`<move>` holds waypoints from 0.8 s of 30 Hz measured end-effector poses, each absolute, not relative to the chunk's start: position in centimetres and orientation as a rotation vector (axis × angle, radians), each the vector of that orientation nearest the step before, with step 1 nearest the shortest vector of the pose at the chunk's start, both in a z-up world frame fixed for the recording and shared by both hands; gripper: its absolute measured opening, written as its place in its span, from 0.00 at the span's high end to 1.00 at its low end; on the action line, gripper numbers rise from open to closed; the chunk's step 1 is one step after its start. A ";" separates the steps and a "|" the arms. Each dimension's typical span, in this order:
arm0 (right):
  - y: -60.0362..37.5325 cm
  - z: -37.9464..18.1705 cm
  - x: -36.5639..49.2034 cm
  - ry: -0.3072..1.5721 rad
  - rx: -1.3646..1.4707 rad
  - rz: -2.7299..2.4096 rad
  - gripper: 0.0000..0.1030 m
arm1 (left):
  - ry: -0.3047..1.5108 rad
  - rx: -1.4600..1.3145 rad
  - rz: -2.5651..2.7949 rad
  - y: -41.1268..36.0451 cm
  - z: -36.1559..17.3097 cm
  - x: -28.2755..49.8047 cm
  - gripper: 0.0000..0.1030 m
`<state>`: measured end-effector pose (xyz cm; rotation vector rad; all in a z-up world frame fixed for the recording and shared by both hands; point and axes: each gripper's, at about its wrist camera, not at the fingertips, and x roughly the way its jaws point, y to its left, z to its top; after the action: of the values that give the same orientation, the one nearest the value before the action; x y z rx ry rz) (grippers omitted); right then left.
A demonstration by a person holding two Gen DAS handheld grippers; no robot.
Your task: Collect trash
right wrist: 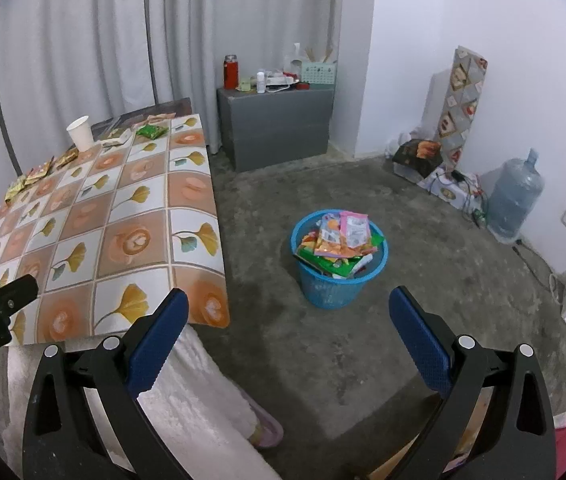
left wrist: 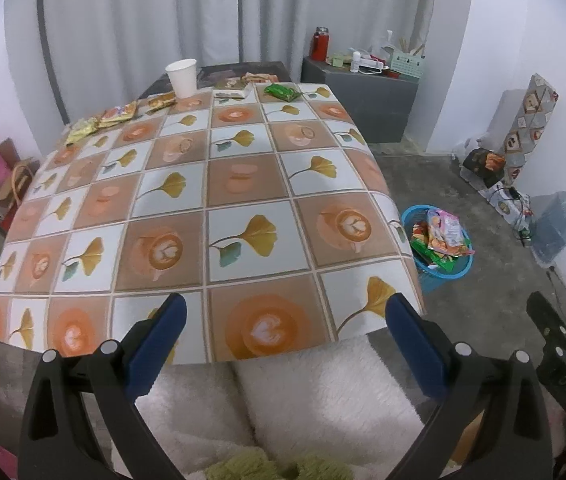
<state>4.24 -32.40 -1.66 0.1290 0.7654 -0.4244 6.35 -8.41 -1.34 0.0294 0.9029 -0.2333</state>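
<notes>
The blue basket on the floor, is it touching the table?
Apart. The right wrist view shows bare floor between the blue basket and the table edge.

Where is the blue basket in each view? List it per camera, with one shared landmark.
Left wrist view: the blue basket is at right of centre, on the floor beside the table's right edge.
Right wrist view: the blue basket is at centre, on open floor.
Shared landmark: the white paper cup on the table's far end.

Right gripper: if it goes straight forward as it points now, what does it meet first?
Probably the bare floor, just before the blue basket. The right gripper is open and empty; depth is uncertain.
</notes>
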 end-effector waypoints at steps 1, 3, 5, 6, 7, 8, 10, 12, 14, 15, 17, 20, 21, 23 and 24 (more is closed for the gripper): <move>-32.4 -1.5 4.5 0.767 0.120 -0.433 0.07 | 0.903 0.025 -0.239 -8.5 -1.4 6.5 0.05; -32.5 -1.3 4.9 0.769 0.110 -0.452 0.07 | 0.905 0.016 -0.248 -8.5 -1.3 7.1 0.05; -32.9 -1.1 5.3 0.770 0.105 -0.470 0.07 | 0.901 0.009 -0.250 -8.5 -1.2 7.5 0.05; -33.0 -1.0 5.4 0.771 0.102 -0.476 0.07 | 0.897 0.006 -0.244 -8.4 -1.1 7.8 0.05; -33.1 -0.9 5.6 0.771 0.098 -0.482 0.07 | 0.895 0.002 -0.239 -8.3 -1.0 8.0 0.05; -33.2 -0.9 5.8 0.772 0.095 -0.486 0.07 | 0.892 -0.003 -0.229 -8.1 -0.9 8.3 0.05; -33.2 -0.9 6.3 0.777 0.088 -0.485 0.07 | 0.889 -0.009 -0.211 -7.7 -0.8 8.7 0.05; -32.9 -0.9 6.9 0.783 0.079 -0.475 0.07 | 0.892 -0.013 -0.202 -7.4 -0.8 9.1 0.05; -32.7 -0.9 7.4 0.785 0.072 -0.464 0.07 | 0.896 -0.017 -0.193 -7.1 -0.9 9.3 0.05; -32.6 -0.9 7.6 0.785 0.069 -0.456 0.07 | 0.898 -0.019 -0.187 -7.0 -0.9 9.5 0.05; -32.2 -0.8 8.0 0.783 0.062 -0.448 0.07 | 0.900 -0.024 -0.176 -6.7 -0.9 9.6 0.05; -32.1 -0.7 8.3 0.786 0.051 -0.442 0.07 | 0.898 -0.031 -0.159 -6.2 -0.9 10.0 0.05; -32.1 -0.7 8.4 0.787 0.054 -0.443 0.07 | 0.897 -0.032 -0.156 -6.1 -0.8 10.0 0.05; -32.1 -0.7 8.5 0.788 0.055 -0.448 0.07 | 0.893 -0.035 -0.152 -6.0 -0.7 10.1 0.05; -32.1 -0.7 8.6 0.789 0.055 -0.449 0.07 | 0.892 -0.035 -0.151 -5.9 -0.7 10.2 0.05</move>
<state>8.55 -32.13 -0.69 0.0553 0.7887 -0.4494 10.17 -5.95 -0.68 -0.0349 0.8916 -0.1509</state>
